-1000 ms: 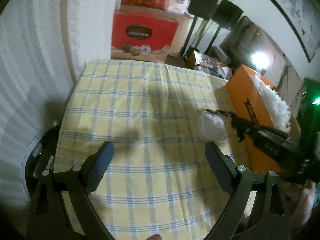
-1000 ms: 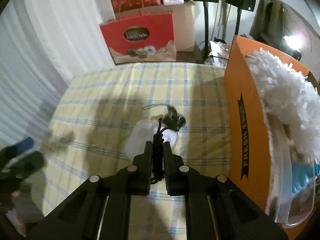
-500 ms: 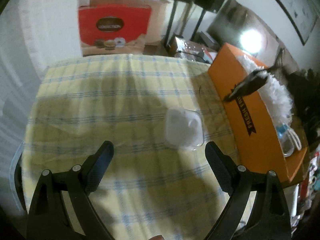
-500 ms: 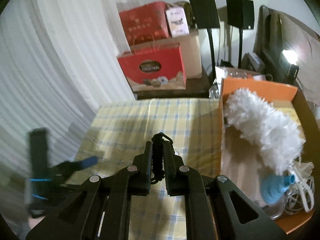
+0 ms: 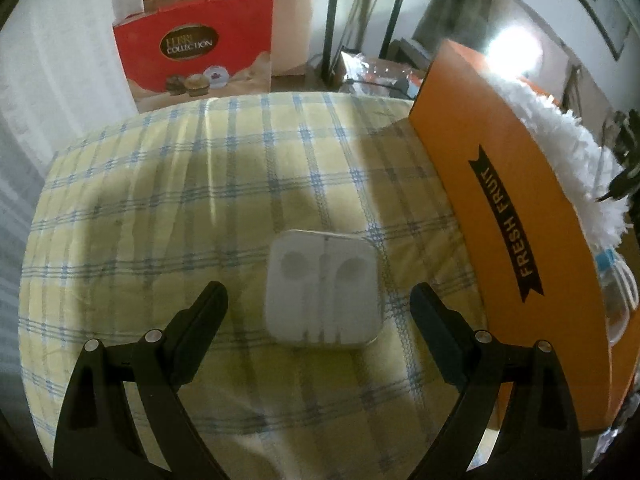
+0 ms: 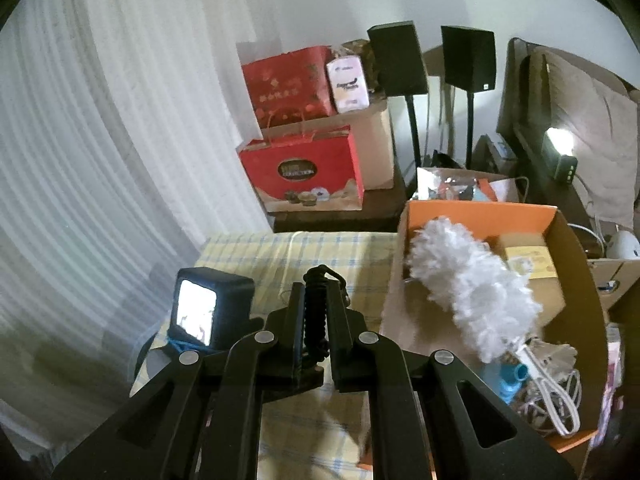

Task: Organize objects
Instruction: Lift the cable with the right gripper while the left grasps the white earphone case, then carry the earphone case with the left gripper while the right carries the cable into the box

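Left gripper (image 5: 318, 300): jaws wide apart, straddling the white earphone case (image 5: 323, 306) lying flat on the checked tablecloth (image 5: 160, 200)
Right gripper (image 6: 316, 300): clamped on a black braided cord (image 6: 316, 320), raised left of the orange box (image 5: 500, 208)
Box contents: white duster (image 6: 468, 284), cables
Risk: smooth case may slip from the fingers; dangling cord could snag the box's near wall
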The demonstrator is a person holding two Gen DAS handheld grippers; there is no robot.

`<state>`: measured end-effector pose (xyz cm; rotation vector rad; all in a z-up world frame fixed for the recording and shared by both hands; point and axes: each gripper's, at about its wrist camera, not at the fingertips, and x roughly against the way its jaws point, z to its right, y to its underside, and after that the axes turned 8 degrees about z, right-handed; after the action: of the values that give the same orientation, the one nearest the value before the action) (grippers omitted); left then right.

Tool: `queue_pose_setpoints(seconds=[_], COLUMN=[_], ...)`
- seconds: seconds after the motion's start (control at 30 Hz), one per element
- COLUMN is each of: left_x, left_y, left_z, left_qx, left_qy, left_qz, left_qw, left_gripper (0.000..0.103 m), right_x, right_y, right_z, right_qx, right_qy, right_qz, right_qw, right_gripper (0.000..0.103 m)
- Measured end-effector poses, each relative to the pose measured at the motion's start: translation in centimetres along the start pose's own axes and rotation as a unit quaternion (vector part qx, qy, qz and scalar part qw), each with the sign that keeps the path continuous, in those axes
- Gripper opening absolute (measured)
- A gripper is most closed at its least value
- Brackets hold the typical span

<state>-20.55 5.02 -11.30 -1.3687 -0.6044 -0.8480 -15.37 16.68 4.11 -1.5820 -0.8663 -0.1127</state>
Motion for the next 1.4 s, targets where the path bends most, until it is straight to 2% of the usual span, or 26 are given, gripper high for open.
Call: queue_pose_setpoints(seconds=[0.03, 0.1, 0.13, 0.2, 0.23, 0.37, 0.47, 0.73, 0.87, 1.03, 1.4], left_x=[-0.3, -0.7, -0.8, -0.8, -0.7, -0.4, 0.2, 5.4, 8.8, 11.5, 12.3], left_y=[0.1, 0.3, 0.4, 0.6, 0.6, 0.9, 0.7, -1.6, -2.7, -3.6, -5.1], left_z=[0.2, 0.7, 0.9, 1.2, 1.3, 1.0, 0.5, 1.0, 2.5, 4.8, 10.2], left_qx=[-0.001, -0.008, -0.014, -0.025, -0.030, -0.022, -0.002, 0.004, -0.007, -0.020, -0.046], left_qy=[-0.004, -0.011, -0.018, -0.031, -0.037, -0.029, -0.009, 0.030, 0.055, 0.084, 0.107], left_qz=[-0.003, -0.008, -0.007, 0.002, 0.007, 0.012, 0.010, 0.048, 0.074, 0.084, 0.082], left_qw=[1.0000, 0.9999, 0.9997, 0.9992, 0.9988, 0.9993, 0.9999, 0.9984, 0.9957, 0.9927, 0.9898], left_gripper=[0.091, 0.079, 0.078, 0.063, 0.059, 0.059, 0.059, 0.059, 0.059, 0.059, 0.059], right_x=[0.2, 0.7, 0.9, 1.0, 1.1, 1.5, 1.5, 2.0, 1.6, 1.1, -0.9], right_y=[0.0, -0.1, -0.1, 0.0, 0.0, 0.4, 0.6, 1.5, 2.4, 3.5, 7.2], right_z=[0.3, 0.9, 1.2, 1.8, 2.1, 3.2, 3.8, 5.9, 7.3, 9.3, 12.1], right_qx=[0.000, -0.001, -0.003, -0.007, -0.009, -0.016, -0.019, -0.031, -0.042, -0.054, -0.053], right_qy=[0.001, 0.005, 0.007, 0.009, 0.010, 0.011, 0.011, 0.022, 0.030, 0.043, 0.070], right_qz=[0.001, 0.004, 0.005, 0.006, 0.007, 0.008, 0.007, 0.003, -0.005, -0.020, -0.089], right_qw=[1.000, 1.000, 1.000, 1.000, 1.000, 1.000, 1.000, 0.999, 0.999, 0.997, 0.992], right_gripper=[0.009, 0.009, 0.009, 0.009, 0.009, 0.009, 0.009, 0.009, 0.009, 0.009, 0.009])
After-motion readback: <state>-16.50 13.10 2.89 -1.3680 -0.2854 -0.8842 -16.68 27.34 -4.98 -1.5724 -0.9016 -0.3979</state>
